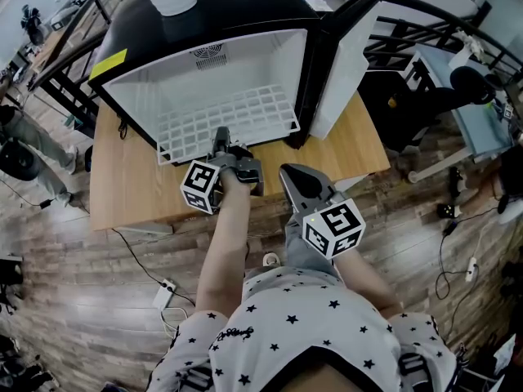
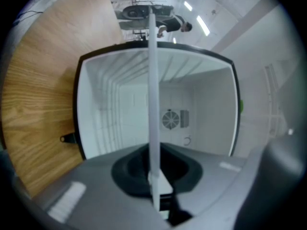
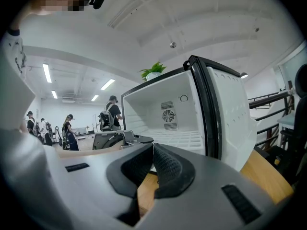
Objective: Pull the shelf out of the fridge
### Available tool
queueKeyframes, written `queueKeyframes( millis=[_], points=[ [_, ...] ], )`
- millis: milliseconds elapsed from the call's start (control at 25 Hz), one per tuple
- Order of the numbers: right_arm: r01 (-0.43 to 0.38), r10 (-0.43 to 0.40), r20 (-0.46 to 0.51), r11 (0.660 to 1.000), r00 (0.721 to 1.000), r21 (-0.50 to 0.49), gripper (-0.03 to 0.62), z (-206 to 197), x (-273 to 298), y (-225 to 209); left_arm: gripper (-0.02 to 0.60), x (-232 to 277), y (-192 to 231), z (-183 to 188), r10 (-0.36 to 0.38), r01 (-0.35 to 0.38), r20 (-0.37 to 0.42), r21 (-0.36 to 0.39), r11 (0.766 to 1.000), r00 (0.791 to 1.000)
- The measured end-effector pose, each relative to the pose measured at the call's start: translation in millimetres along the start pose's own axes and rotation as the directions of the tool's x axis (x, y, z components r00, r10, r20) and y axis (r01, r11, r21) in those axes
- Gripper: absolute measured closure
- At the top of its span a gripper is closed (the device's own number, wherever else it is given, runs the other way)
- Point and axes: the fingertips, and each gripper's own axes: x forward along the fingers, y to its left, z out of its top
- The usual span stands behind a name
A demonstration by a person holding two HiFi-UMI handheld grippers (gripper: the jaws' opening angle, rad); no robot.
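**Shelf withdrawal, grip phase.** The left gripper [image 1: 221, 137] is clamped on the front rail of the white wire shelf [image 1: 245, 109]. The shelf lies low inside the open fridge [image 1: 245, 11], its front edge at the mouth. The grip sits left of the rail's middle, so the shelf would likely skew and bind on the side walls. The pull is best made slow, level and straight toward 6 o'clock in the head view. The right gripper [image 1: 288, 172], jaws together and empty, hovers at 4 o'clock of the left and could take the rail's right half. The door [image 1: 347, 64], open at 3 o'clock, is clear of the path. The fridge may slide on the worktop [image 1: 122, 194].
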Motion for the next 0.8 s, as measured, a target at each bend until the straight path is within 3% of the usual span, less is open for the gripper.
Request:
queueKeyframes(
  millis=[800],
  points=[
    [-0.006,0.006,-0.008,1.0,1.0,-0.005,0.574,-2,-21,10,0.551,-23,-2,-6,0.001,-0.001,0.001,-0.008,1.0,1.0]
  ],
)
